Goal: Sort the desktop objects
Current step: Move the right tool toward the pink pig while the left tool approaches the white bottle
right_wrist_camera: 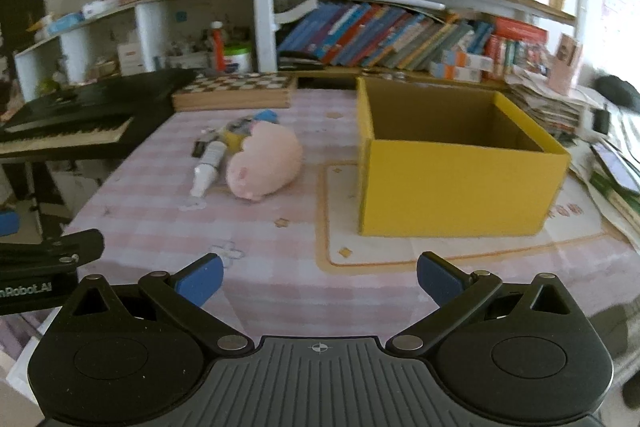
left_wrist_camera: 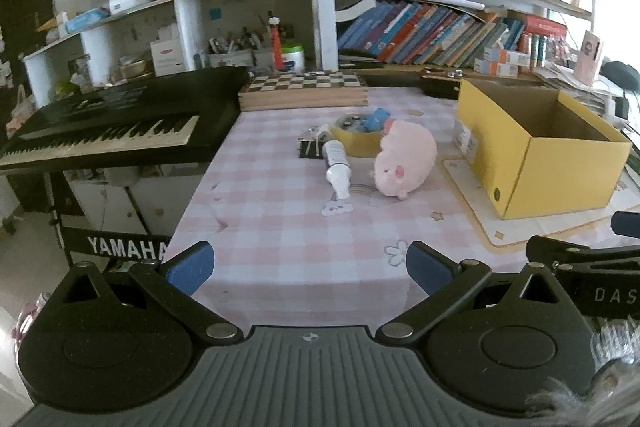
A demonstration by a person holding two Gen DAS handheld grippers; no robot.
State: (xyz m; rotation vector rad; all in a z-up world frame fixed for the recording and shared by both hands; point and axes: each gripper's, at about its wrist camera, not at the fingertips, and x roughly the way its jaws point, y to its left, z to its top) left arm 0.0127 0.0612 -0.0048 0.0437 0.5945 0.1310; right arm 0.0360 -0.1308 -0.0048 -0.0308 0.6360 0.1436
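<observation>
Two grippers hovered above the near edge of the pink checked tablecloth (left_wrist_camera: 280, 227), each spread wide with nothing between its blue pads. From the left gripper (left_wrist_camera: 310, 269), a black keyboard (left_wrist_camera: 120, 123) overhung the table's left edge at ten o'clock, closing that side. A white tube (left_wrist_camera: 336, 163) lay at twelve o'clock, pointing toward the camera, just beside a pink plush pig (left_wrist_camera: 404, 159) on its right. Behind both sat a yellow tape roll (left_wrist_camera: 356, 141) with small things on it, too small to tell, and a checkered game board (left_wrist_camera: 304, 89) lay against the far edge. The open yellow box (left_wrist_camera: 536, 151) stood upright at two o'clock on a pale mat (left_wrist_camera: 520, 231), well apart from the pig, with a bare strip of cloth between them. Bare cloth ran from the pads to the tube and pig. From the right gripper (right_wrist_camera: 320, 277), the pig (right_wrist_camera: 266, 163) lay at eleven o'clock and the box (right_wrist_camera: 460, 187) at one o'clock. Stacked papers (right_wrist_camera: 552, 107) crowded the table's right edge beyond the box.
</observation>
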